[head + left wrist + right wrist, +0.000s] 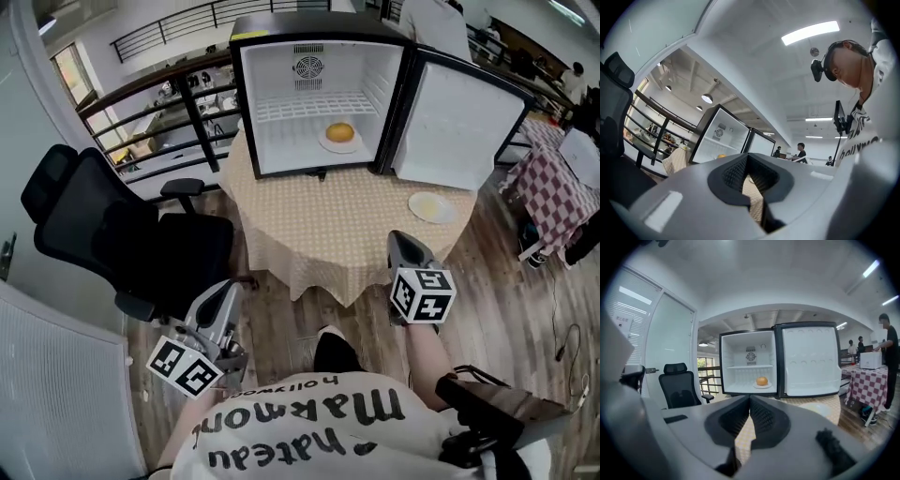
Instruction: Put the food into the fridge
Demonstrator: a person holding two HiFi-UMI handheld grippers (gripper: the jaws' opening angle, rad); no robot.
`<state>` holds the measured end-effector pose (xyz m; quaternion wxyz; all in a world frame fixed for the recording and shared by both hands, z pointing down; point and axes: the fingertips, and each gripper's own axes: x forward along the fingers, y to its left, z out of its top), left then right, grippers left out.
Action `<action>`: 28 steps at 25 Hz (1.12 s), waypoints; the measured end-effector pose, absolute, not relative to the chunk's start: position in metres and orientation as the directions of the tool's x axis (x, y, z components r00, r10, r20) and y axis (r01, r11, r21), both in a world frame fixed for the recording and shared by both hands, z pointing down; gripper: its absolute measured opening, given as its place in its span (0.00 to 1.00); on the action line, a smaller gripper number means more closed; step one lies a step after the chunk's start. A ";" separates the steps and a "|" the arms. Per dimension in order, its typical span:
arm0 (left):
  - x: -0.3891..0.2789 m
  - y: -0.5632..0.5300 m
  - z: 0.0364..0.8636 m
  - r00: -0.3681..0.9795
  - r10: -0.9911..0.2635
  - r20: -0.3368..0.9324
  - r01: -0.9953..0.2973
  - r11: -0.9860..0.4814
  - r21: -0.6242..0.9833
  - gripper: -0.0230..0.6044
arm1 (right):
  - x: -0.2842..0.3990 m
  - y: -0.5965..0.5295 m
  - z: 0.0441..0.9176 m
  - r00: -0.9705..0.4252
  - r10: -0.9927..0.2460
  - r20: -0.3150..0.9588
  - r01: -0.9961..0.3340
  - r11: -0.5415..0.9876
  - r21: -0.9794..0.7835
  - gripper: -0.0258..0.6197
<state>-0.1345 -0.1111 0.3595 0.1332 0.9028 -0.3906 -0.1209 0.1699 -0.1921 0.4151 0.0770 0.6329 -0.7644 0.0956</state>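
Judging the food [339, 132] as light and probably soft, a small bun by the look, though we cannot rule out a fruit; we would pinch it gently across its widest part, or lift its plate [325, 143] by the rim; a hard squeeze may dent it, and the round shape may roll; it looks round, golden-orange, smooth; it sits on that white plate on the floor of the open fridge [281, 84], right of middle; fridge stands on the cloth-covered bench [319, 234]; a second plate [431, 205] lies empty on the bench; left gripper [746, 157] and right gripper [749, 398] hang well back from the bench, jaws pressed together, nothing between them.
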 end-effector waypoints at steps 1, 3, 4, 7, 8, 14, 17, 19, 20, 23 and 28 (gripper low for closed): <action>-0.135 -0.105 0.360 0.666 -0.737 -0.113 -0.668 -0.657 0.349 0.04 | 0.169 -0.173 0.413 -0.179 -0.955 0.237 -0.984 0.171 -0.052 0.07; -0.136 -0.096 0.360 0.667 -0.736 -0.115 -0.655 -0.653 0.380 0.04 | 0.166 -0.138 0.410 -0.169 -0.958 0.230 -0.985 0.157 -0.072 0.07; -0.135 -0.091 0.360 0.671 -0.732 -0.119 -0.645 -0.655 0.393 0.04 | 0.164 -0.122 0.408 -0.168 -0.959 0.229 -0.985 0.153 -0.085 0.07; -0.127 -0.074 0.358 0.697 -0.705 -0.133 -0.608 -0.679 0.411 0.04 | 0.159 -0.084 0.408 -0.166 -0.957 0.237 -0.984 0.144 -0.107 0.07; -0.122 -0.069 0.356 0.709 -0.692 -0.138 -0.594 -0.691 0.413 0.04 | 0.158 -0.074 0.408 -0.163 -0.956 0.242 -0.984 0.141 -0.106 0.07; -0.093 -0.047 0.343 0.763 -0.621 -0.177 -0.518 -0.752 0.407 0.04 | 0.170 -0.046 0.397 -0.142 -0.957 0.252 -0.989 0.127 -0.077 0.07; -0.082 -0.038 0.337 0.780 -0.597 -0.188 -0.505 -0.777 0.376 0.04 | 0.179 -0.039 0.389 -0.142 -0.959 0.246 -0.989 0.129 -0.069 0.06; -0.077 -0.034 0.335 0.781 -0.594 -0.192 -0.504 -0.782 0.367 0.04 | 0.184 -0.036 0.386 -0.147 -0.958 0.245 -0.988 0.133 -0.074 0.06; -0.074 -0.032 0.334 0.780 -0.595 -0.195 -0.504 -0.781 0.369 0.04 | 0.187 -0.035 0.385 -0.151 -0.958 0.246 -0.988 0.136 -0.076 0.06; -0.070 -0.030 0.331 0.767 -0.611 -0.197 -0.514 -0.769 0.381 0.04 | 0.192 -0.034 0.381 -0.167 -0.953 0.254 -0.986 0.153 -0.072 0.06; -0.072 -0.028 0.327 0.735 -0.649 -0.197 -0.546 -0.739 0.395 0.04 | 0.197 -0.037 0.375 -0.187 -0.948 0.259 -0.982 0.179 -0.053 0.06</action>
